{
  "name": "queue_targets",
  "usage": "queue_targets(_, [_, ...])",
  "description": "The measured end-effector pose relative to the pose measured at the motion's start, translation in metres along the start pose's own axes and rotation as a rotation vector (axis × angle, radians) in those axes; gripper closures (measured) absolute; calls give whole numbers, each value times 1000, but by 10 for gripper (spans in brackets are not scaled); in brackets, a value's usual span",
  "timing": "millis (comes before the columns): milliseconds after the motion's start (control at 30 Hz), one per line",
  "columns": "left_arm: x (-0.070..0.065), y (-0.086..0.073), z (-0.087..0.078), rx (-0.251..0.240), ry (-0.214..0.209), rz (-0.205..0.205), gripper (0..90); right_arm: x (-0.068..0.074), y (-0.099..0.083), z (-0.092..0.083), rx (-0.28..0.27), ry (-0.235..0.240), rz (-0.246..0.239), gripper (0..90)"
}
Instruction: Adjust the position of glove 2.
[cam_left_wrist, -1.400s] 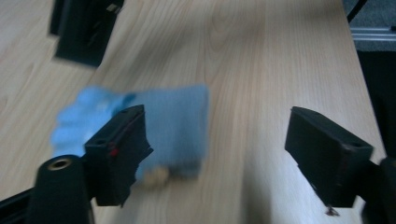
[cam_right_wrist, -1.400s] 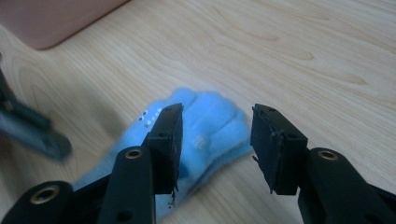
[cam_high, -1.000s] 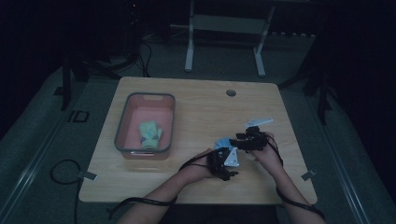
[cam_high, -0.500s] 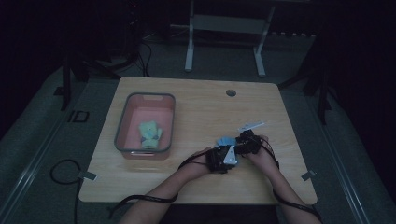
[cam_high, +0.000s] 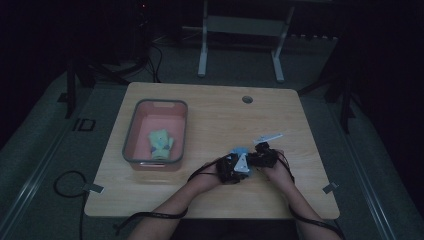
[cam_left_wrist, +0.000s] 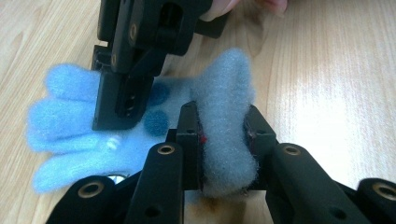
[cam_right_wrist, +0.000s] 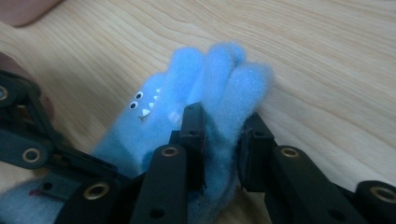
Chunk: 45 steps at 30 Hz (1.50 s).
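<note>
Left claw (cam_left_wrist: 223, 142) pinching the cuff fold of a fluffy blue glove (cam_left_wrist: 140, 135), right claw (cam_right_wrist: 219, 147) just closed onto its finger end (cam_right_wrist: 233, 88).

Both claws pressed tight on fleece, glove stretched between them, low over the tabletop (cam_high: 210, 115), partly resting on it. Risks, as a judgement: thin pinch on the finger end could slip off soft pile if pulled apart; uneven lift could twist the glove or drag it along the wood; crowded claws could knock each other. Count: two claws, one blue glove between them, one pale green glove (cam_high: 160, 142) inside one pink bin (cam_high: 131, 131), well left of both claws.
</note>
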<state>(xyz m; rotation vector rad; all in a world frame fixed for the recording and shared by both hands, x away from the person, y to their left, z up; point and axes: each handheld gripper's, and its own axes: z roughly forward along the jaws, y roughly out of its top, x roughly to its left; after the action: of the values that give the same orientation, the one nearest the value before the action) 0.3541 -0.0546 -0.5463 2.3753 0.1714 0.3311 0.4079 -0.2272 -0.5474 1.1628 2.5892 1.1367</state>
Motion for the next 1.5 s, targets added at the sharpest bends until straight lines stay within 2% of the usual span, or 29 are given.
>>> queue_targets(100, [1,-3,-4,-7,3,-15,738,0,2,0,-6,13,14,772])
queue_targets(233, [1,-4,-10,17,20,4,739,3,8,-2,-18,44,6,781])
queue_targets(300, [4,-4,-19,16,31,3,740,4,15,-7,-41,68,5,783])
queue_targets(433, [6,-3,-29,13,46,10,740,8,23,-11,-59,81,-9,783])
queue_targets(567, [8,3,-41,20,68,34,740,13,32,-17,-82,88,-28,782])
queue_targets(767, [12,8,-55,27,85,46,740,19,43,-22,-111,99,-31,781])
queue_targets(833, [13,9,-62,27,96,48,740,24,50,-25,-124,94,-50,780])
queue_targets(1200, [19,11,-87,32,122,55,740,38,72,-27,-137,107,-86,779])
queue_targets(1500, [24,8,-106,43,139,59,739,51,90,-23,-138,115,-109,777])
